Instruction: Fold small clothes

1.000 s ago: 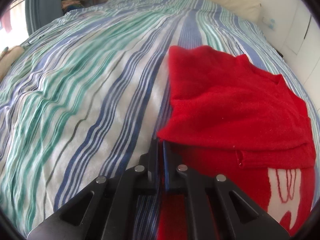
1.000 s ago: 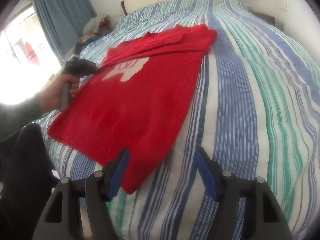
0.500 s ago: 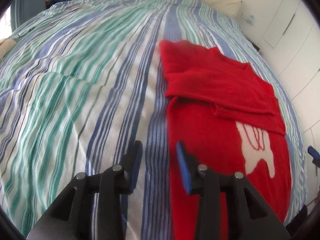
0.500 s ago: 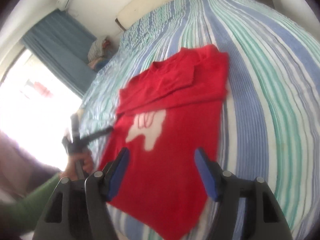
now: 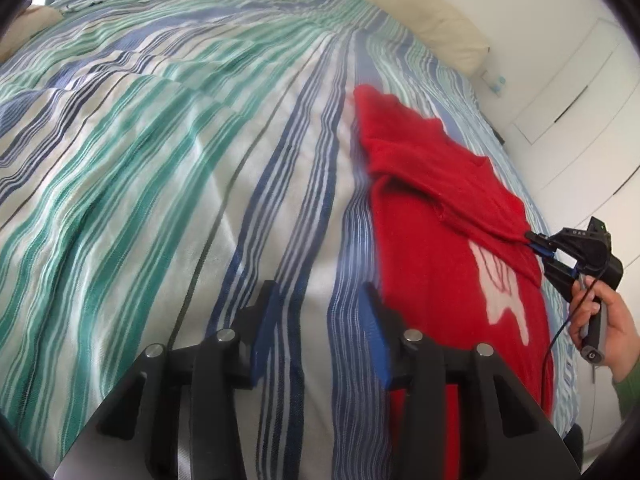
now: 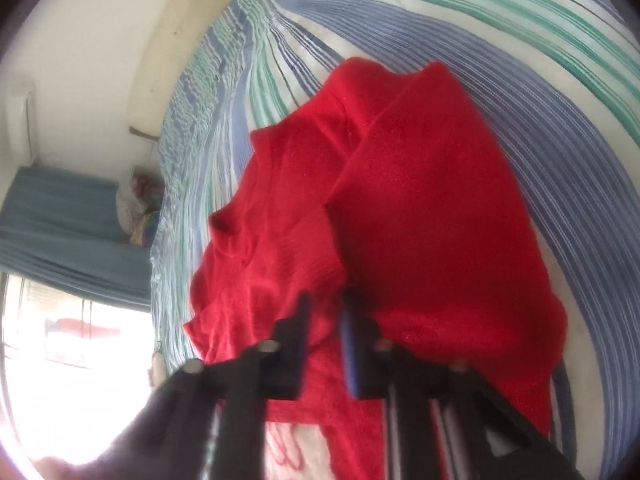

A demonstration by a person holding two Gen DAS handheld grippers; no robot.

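gripping the red sweater [image 5: 436, 264] on the striped bed [image 5: 160, 168], the right gripper [image 5: 536, 240] has clamped its folded sleeve edge, no longer gaping; left gripper [image 5: 316, 328] now opening over bare sheet. no legible writing.

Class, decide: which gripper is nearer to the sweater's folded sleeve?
Right. The right gripper is shut on the folded sleeve; the left gripper hangs open over the striped bedspread beside the red sweater.
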